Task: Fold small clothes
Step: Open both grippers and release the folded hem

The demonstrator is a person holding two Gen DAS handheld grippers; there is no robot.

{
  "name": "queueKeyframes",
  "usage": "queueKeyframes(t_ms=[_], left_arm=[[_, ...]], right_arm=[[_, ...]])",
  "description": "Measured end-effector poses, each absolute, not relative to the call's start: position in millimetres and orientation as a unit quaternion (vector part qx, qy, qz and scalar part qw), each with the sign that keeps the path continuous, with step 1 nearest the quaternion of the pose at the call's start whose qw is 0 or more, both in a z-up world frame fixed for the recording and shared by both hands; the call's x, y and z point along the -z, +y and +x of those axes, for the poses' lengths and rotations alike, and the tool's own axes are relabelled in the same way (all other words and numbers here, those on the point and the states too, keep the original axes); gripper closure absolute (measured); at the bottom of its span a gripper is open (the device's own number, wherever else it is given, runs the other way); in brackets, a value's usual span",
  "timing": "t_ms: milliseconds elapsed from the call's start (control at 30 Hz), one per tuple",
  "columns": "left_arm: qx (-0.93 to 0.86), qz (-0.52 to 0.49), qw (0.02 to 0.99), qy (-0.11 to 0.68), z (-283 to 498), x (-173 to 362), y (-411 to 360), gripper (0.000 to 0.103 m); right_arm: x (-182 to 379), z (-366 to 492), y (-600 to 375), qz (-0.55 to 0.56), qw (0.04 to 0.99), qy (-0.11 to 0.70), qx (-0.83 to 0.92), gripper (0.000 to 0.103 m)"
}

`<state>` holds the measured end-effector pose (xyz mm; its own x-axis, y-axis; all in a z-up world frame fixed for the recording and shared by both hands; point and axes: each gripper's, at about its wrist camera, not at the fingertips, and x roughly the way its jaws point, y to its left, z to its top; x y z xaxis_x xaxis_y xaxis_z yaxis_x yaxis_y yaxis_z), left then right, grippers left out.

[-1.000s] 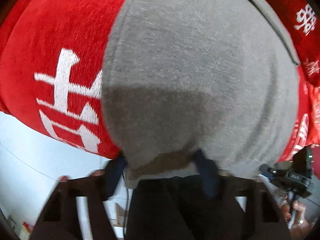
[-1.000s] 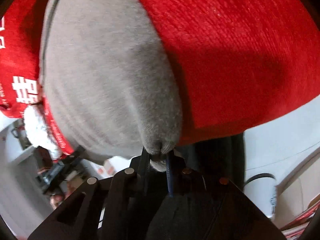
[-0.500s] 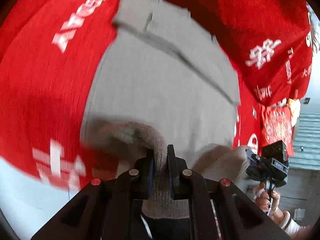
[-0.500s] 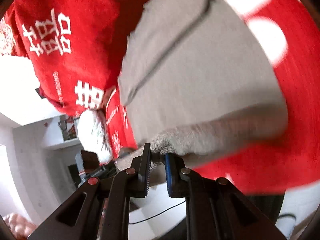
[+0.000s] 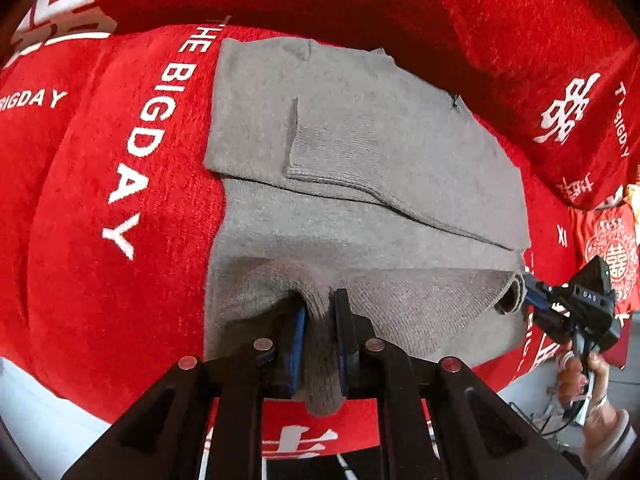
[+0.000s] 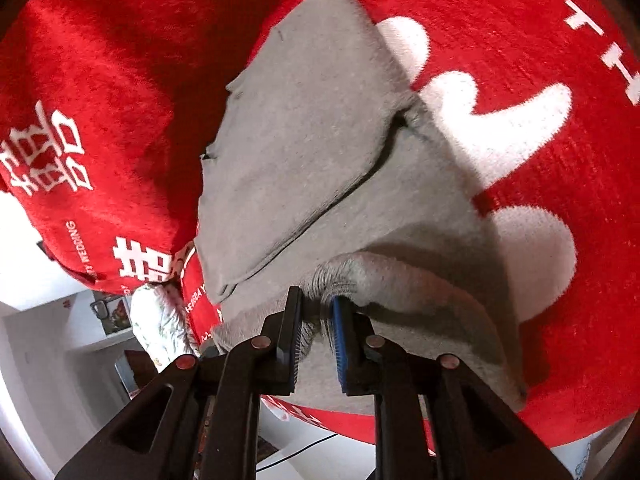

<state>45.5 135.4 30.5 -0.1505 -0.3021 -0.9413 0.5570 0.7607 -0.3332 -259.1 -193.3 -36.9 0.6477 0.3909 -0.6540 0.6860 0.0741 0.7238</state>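
In the left wrist view, the left gripper [image 5: 319,312] is nearest, and its two jaws pinch a bunch of the hem of the grey knitted sweater [image 5: 360,184]; the knit fills the gap between the pads and hangs down below them. The jaws have just been opening a little, but the cloth is between them and the pads press on it. To the right in the same view, the right gripper [image 5: 530,294] clamps the other corner of the same hem, and a person's hand [image 5: 588,376] holds its black handle.

In the right wrist view, the ribbed hem sits between the jaws of the right gripper [image 6: 316,312], which have also just been opening slightly; the knit touches both pads.

The lifted hem makes a raised fold along the near edge. Beyond it, the body of the sweater lies flat on the red blanket [image 5: 100,200], with one sleeve [image 5: 340,160] folded across the chest. The blanket carries white letters and characters. Farther away, the red cloth rises up behind the sweater, in shadow
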Motion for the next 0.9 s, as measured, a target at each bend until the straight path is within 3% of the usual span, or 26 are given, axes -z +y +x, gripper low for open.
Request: queueKeyframes(t_ms=[33, 67, 100, 200, 333, 400, 500, 533, 733, 900], left_arm=[[0.324, 0.109, 0.656, 0.672, 46, -36, 134, 0.061], [0.316, 0.118, 0.67, 0.661, 47, -42, 137, 0.026], [0.311, 0.122, 0.685, 0.648, 48, -48, 139, 0.016], [0.314, 0.11, 0.696, 0.637, 58, -61, 137, 0.014], [0.296, 0.148, 0.708, 0.624, 65, -62, 128, 0.014], [0.3, 0.168, 0.702, 0.623, 62, -59, 124, 0.014], [0.31, 0.205, 0.688, 0.624, 45, -52, 119, 0.014], [0.317, 0.225, 0.682, 0.619, 34, -50, 116, 0.014], [0.33, 0.367, 0.677, 0.545, -29, -30, 96, 0.014], [0.286, 0.389, 0.707, 0.516, -16, -2, 76, 0.014]], right_arm=[[36, -262, -195, 0.676, 0.61, 0.397, 0.119, 0.081], [36, -263, -198, 0.684, 0.608, 0.386, 0.116, 0.077], [36, -266, -202, 0.692, 0.605, 0.376, 0.114, 0.071], [39, -267, -216, 0.721, 0.594, 0.34, 0.106, 0.061], [26, -254, -226, 0.698, 0.611, 0.354, 0.117, 0.061], [11, -242, -225, 0.637, 0.645, 0.402, 0.129, 0.06], [-12, -223, -213, 0.514, 0.698, 0.478, 0.14, 0.039], [-17, -221, -209, 0.486, 0.71, 0.49, 0.139, 0.037], [-27, -196, -159, 0.295, 0.753, 0.575, 0.125, 0.032], [-4, -177, -149, 0.229, 0.745, 0.609, 0.15, 0.032]])
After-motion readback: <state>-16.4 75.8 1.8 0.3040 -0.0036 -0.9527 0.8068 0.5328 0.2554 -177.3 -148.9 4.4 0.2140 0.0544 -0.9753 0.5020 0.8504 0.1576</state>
